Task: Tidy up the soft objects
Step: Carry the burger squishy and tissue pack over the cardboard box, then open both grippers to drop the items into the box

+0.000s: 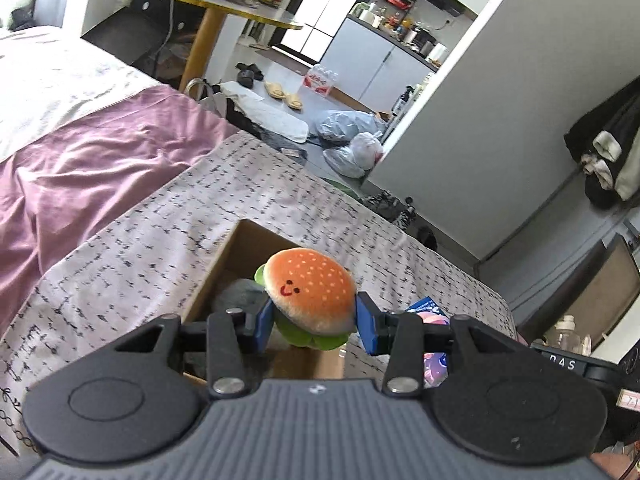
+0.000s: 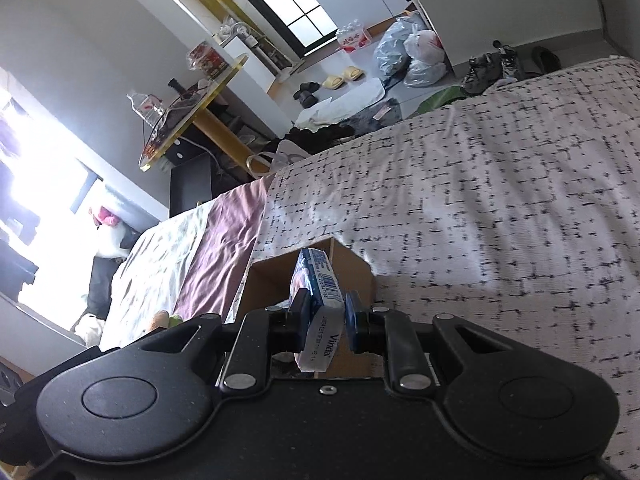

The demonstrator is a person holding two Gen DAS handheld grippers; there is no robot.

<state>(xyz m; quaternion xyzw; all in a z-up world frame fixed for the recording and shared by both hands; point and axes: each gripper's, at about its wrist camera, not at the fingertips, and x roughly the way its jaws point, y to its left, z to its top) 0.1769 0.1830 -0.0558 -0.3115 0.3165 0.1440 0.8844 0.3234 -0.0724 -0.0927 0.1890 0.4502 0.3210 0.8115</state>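
Observation:
My left gripper is shut on a plush hamburger toy with an orange bun, a smiling face and green lettuce, held over an open cardboard box on the bed. A grey soft object lies inside the box. My right gripper is shut on a blue and white Vinda tissue pack, held upright over the same cardboard box. The tissue pack also shows at the right in the left wrist view.
The box sits on a bed with a white black-flecked cover and a purple sheet. A round yellow-edged table, slippers and plastic bags are on the floor beyond the bed.

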